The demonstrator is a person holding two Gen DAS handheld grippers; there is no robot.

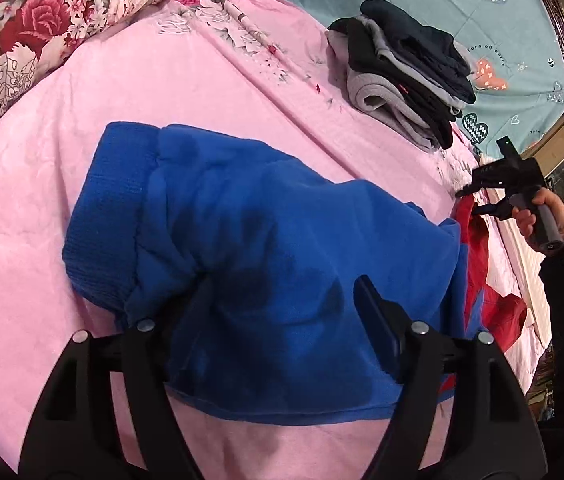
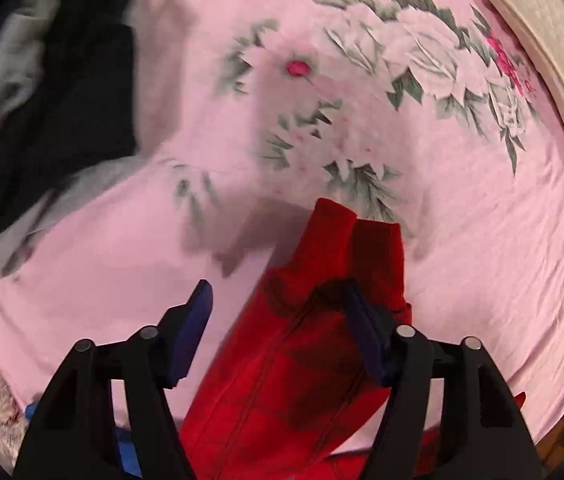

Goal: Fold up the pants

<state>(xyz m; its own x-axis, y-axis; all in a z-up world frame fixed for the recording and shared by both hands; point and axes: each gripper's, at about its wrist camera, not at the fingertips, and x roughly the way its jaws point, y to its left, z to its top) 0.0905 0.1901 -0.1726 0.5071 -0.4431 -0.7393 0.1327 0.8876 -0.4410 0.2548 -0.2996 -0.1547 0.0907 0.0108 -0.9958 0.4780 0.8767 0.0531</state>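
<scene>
Blue fleece pants lie bunched on the pink bedsheet, with a ribbed band at their left end. A red fabric part sticks out at their right side. My left gripper stands open just over the blue fleece, its left finger partly sunk in a fold. A hand holds my right gripper at the red end. In the right wrist view this gripper points down, open, with the red leg between its jaws. Its right pad touches the red cloth and the left pad is apart from it.
A stack of folded dark and grey clothes sits at the back right, also blurred at the left of the right wrist view. A floral pillow lies far left. A teal blanket lies behind. The bed's edge runs along the right.
</scene>
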